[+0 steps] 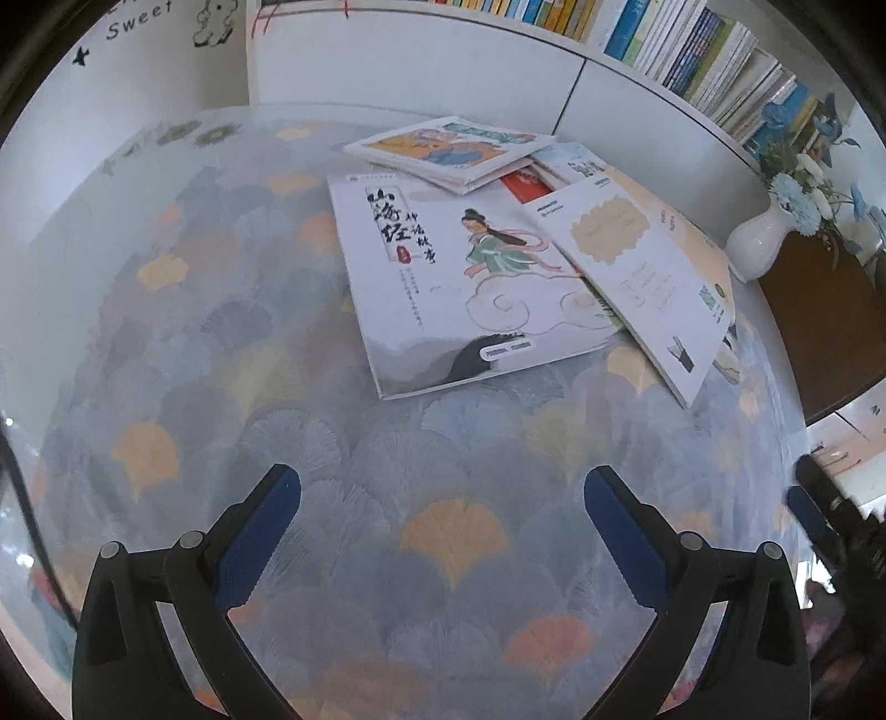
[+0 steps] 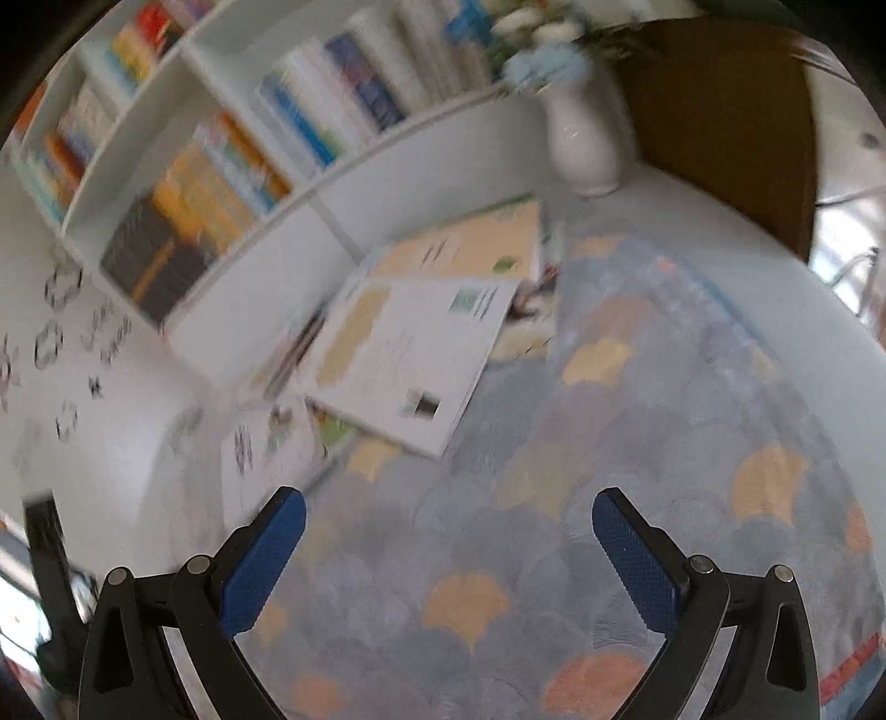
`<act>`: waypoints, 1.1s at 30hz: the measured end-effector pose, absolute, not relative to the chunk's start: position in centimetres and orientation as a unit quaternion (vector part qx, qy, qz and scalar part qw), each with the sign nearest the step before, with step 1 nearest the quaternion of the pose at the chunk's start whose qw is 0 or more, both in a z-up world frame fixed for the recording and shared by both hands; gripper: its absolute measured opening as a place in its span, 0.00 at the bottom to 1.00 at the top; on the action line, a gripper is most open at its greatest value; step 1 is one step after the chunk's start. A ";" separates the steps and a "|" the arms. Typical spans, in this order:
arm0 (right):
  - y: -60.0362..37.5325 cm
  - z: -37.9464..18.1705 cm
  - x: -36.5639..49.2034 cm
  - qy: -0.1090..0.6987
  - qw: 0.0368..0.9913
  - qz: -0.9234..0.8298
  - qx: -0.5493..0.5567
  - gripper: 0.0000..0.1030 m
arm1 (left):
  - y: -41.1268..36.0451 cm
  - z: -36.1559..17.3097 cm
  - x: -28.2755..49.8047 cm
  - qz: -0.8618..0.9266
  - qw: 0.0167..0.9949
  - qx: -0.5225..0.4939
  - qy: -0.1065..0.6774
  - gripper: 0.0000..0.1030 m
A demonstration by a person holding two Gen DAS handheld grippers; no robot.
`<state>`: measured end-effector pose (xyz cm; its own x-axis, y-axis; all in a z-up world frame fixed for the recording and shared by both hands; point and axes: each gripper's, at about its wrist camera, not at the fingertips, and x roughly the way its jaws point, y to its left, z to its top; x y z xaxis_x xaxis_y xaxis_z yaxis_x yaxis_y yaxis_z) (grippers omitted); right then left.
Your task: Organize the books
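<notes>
Both tongs, left tongs (image 1: 443, 498) and right tongs (image 2: 448, 520), gape wide at the bottom of their frames, gripping nothing, above the fan-patterned counter (image 1: 277, 360). Loose books (image 1: 470, 288) lie overlapping in the upper middle of the left view, a white one (image 2: 398, 360) topmost in the blurred right view. Behind stand a white vase (image 1: 758, 243) and bookshelf (image 1: 692, 50).

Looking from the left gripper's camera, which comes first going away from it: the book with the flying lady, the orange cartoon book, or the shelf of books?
1. Flying-lady book, straight ahead on the tablecloth.
2. Orange cartoon book, behind it, atop the pile.
3. Shelf books, up at the back right.
</notes>
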<state>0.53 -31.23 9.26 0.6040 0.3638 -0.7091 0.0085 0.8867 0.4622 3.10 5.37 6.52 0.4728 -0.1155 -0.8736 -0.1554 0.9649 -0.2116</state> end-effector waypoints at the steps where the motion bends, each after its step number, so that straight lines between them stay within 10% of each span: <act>1: -30.3 8.5 1.0 0.441 0.862 0.127 0.212 1.00 | 5.5 6.1 3.3 0.011 0.847 -0.137 0.514 0.99; 24: -21.6 1.9 14.5 0.512 0.722 0.321 0.336 0.90 | 9.4 1.3 9.7 -0.021 0.799 -0.334 0.499 0.63; 33: -19.3 1.8 14.4 0.524 0.717 0.331 0.319 0.83 | 11.2 0.3 8.8 -0.001 0.775 -0.385 0.501 0.15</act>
<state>14.40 -19.33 1.77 0.2323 0.8093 -0.5394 -0.1411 0.5768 0.8046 8.76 11.18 0.29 0.4989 -0.3878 -0.7750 -0.3839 0.7029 -0.5988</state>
